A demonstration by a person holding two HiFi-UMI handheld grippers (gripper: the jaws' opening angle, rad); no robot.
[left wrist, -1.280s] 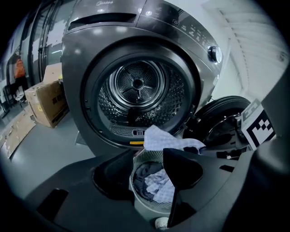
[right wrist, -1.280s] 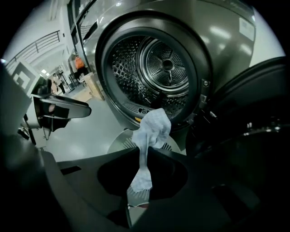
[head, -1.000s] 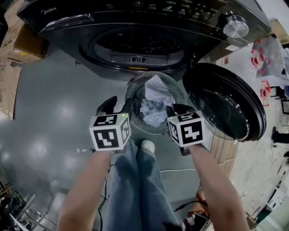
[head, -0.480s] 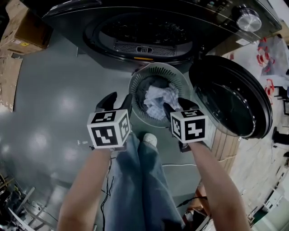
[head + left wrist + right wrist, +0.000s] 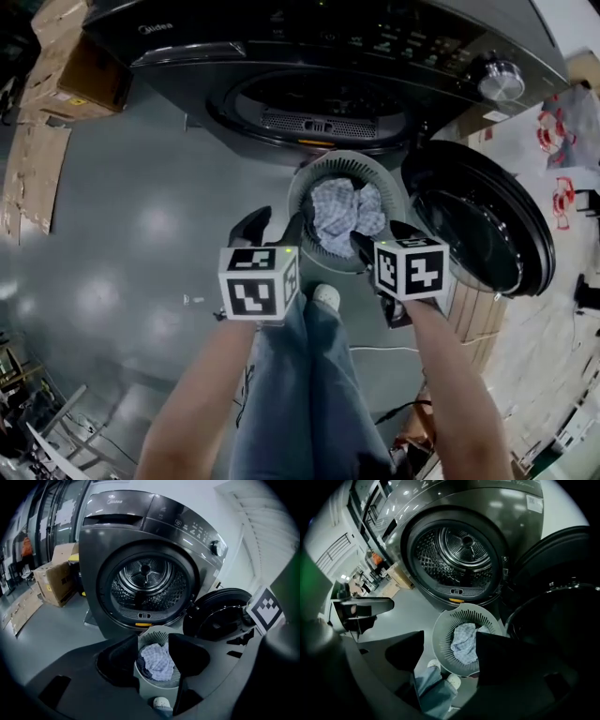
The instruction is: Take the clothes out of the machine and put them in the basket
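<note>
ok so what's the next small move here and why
Probably lift the right gripper clear of the basket: its jaws have just been opening with nothing gripped, the checked cloth lies in the basket, and the drum looks empty.

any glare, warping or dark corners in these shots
Head view: soft light patches glare on the grey floor, and the edges bow outward. Left gripper view: fisheye with black corners, and the machine bulges. Right gripper view: same vignette, with the basket sharp.

The grey floor (image 5: 141,216) bears basket (image 5: 323,169), machine (image 5: 309,37) and cardboard boxes (image 5: 75,66).
</note>
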